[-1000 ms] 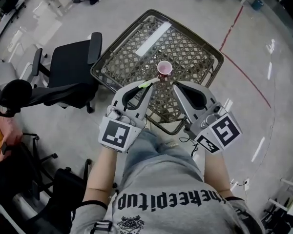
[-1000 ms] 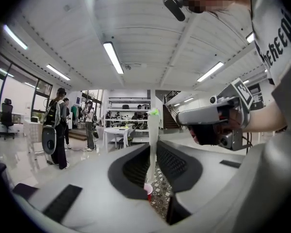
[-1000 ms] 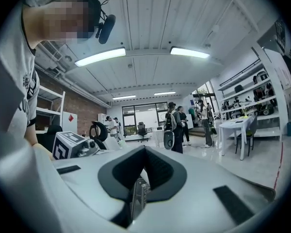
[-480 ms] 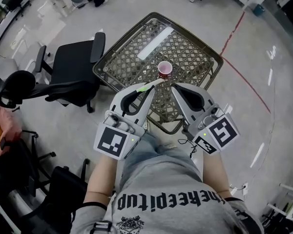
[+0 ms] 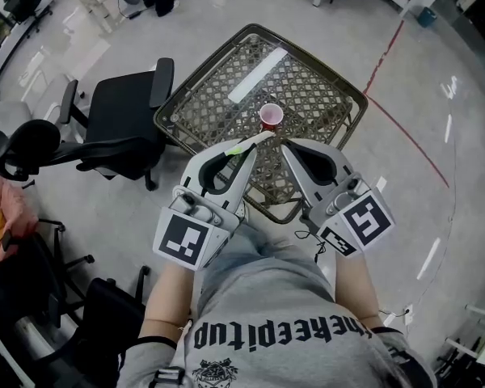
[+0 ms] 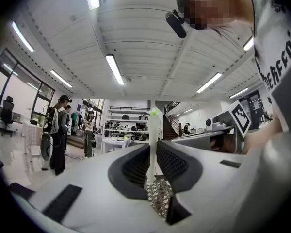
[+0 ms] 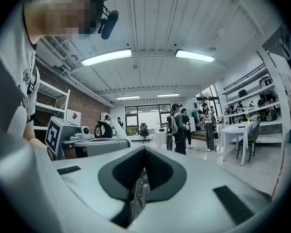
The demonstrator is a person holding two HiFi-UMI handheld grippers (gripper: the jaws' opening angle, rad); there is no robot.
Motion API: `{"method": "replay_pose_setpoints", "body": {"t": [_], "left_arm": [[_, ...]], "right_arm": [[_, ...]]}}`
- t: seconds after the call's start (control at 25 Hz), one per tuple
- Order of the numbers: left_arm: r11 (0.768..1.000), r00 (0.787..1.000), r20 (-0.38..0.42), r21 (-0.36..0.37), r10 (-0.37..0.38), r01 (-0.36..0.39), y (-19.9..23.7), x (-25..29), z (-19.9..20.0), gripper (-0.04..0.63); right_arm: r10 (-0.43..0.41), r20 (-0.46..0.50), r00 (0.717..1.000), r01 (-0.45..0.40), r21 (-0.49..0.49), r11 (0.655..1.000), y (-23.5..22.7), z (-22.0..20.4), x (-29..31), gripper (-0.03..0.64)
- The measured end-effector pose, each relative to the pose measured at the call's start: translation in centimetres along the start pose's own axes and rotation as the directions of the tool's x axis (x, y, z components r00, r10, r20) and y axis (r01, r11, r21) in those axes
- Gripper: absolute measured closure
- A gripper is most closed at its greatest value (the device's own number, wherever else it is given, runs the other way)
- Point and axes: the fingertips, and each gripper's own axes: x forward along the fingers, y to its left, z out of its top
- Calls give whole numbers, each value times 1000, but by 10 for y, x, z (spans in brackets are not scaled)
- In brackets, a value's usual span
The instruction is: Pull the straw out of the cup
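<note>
A pink cup (image 5: 271, 116) stands on the wicker table (image 5: 307, 87), near its front edge. My left gripper (image 5: 253, 145) is shut on a white straw (image 5: 248, 142) with a green tip. The straw lies across the fingertips, its white end pointing toward the cup and outside the rim. In the left gripper view the straw (image 6: 153, 140) stands upright, pinched between the pads, with the green tip on top. My right gripper (image 5: 284, 147) hangs just right of the cup's near side, its jaws closed together on nothing. The right gripper view shows its tips (image 7: 144, 149) meeting.
A black office chair (image 5: 121, 115) stands left of the table. A white strip (image 5: 257, 65) lies on the table's far half. A red line (image 5: 396, 120) runs across the floor to the right. People stand far off by shelves (image 6: 58, 125).
My left gripper has lifted a little with the straw in it, drawing the straw away from the cup. The right gripper and the cup have stayed in place.
</note>
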Motion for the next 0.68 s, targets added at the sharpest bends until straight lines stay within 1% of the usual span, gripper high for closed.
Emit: {"method": "replay_pose_setpoints", "body": {"t": [0.68], "left_arm": [[1000, 1000, 14, -5, -22, 22, 7, 5, 6, 509]], "right_arm": [[-2, 4, 1000, 2, -22, 1000, -2, 4, 11, 618]]}}
